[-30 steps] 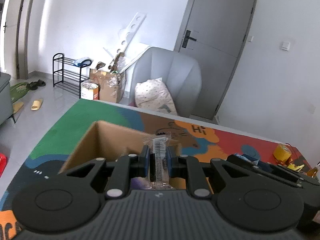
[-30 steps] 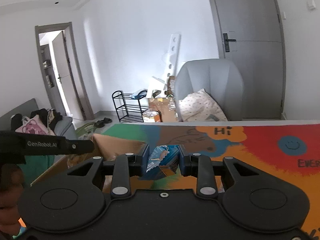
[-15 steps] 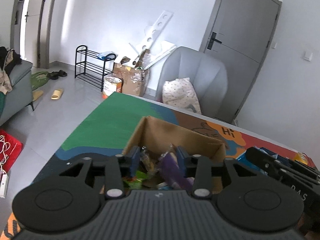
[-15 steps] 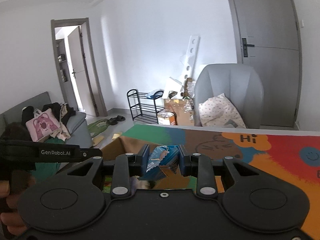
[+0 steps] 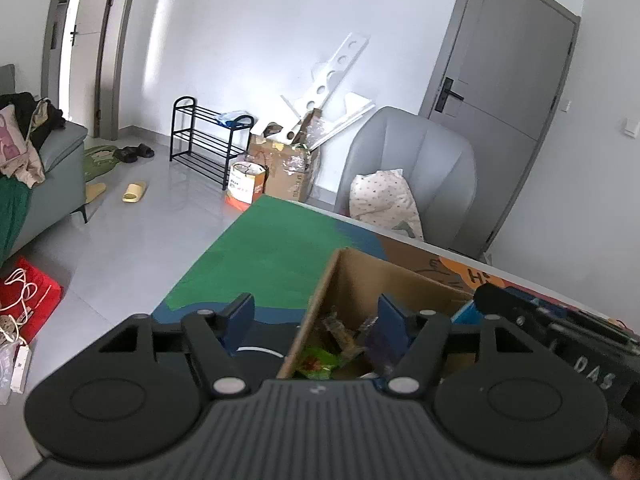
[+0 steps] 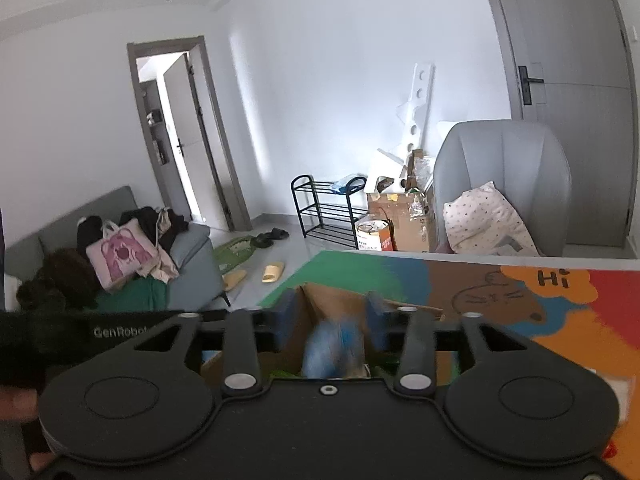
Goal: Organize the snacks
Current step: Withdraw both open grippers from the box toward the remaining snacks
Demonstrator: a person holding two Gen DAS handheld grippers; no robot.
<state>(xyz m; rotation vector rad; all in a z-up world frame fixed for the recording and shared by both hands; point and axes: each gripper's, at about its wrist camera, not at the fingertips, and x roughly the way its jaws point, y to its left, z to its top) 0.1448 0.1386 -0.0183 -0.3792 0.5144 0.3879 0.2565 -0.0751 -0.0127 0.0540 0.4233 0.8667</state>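
Observation:
An open cardboard box [image 5: 360,280] stands on the colourful table mat [image 5: 272,256] and holds several snack packets [image 5: 332,344]. My left gripper [image 5: 316,312] is open and empty, straddling the box's left wall. My right gripper [image 6: 332,312] is open above the same box [image 6: 332,300]. A blue snack packet [image 6: 334,346] is blurred below its jaws, free of the pads, dropping into the box. The right gripper's body shows at the right of the left wrist view [image 5: 560,332].
A grey armchair [image 5: 420,168] with a pillow stands past the table's far edge. A black shoe rack [image 5: 208,136] and cardboard boxes [image 5: 284,164] are on the floor. A sofa [image 6: 120,248] is left. The mat [image 6: 520,304] extends right.
My left gripper let go of its clear packet and opened wide, shifting left over the box wall. My right gripper moved over the box and opened, releasing the blue packet.

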